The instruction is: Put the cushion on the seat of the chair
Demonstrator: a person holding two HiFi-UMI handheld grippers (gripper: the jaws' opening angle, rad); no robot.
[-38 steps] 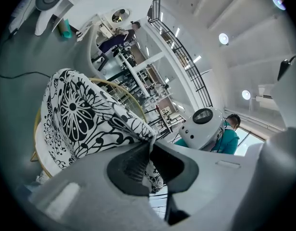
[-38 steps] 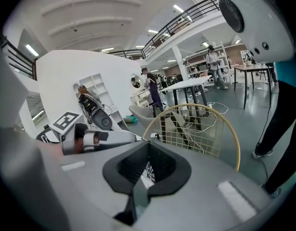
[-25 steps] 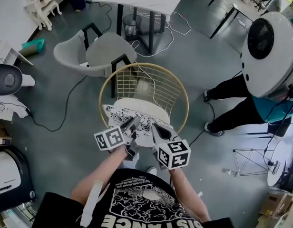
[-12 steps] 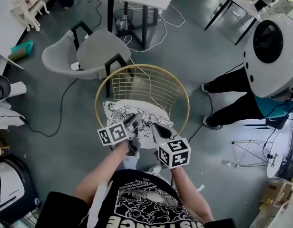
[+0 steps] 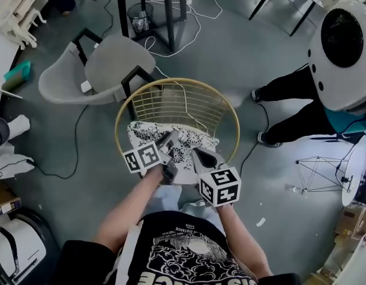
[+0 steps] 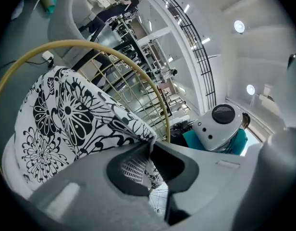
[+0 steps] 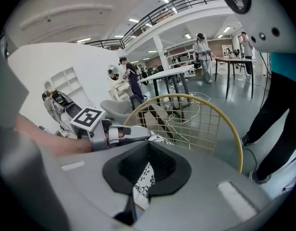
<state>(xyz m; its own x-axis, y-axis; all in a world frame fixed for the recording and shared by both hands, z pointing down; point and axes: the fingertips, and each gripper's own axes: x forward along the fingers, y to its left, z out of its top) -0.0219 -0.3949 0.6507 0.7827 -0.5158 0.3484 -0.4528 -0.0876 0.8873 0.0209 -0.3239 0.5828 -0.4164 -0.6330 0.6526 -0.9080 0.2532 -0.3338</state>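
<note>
– Cushion (image 5: 198, 140) down yet?
– Nearly. It has sunk since a second ago and now drapes the chair (image 5: 177, 79) seat. The left gripper (image 5: 171, 138) and right gripper (image 5: 196, 154) are both clamped on the cushion's near edge.
– Room?
– The chair's rim hems the far edge. A grey chair (image 5: 111, 64) and a bystander's legs (image 5: 290, 108) stand apart beyond it.

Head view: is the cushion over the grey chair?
No, the cushion lies inside the ring of the gold wire chair; the grey chair stands apart beyond it.
</note>
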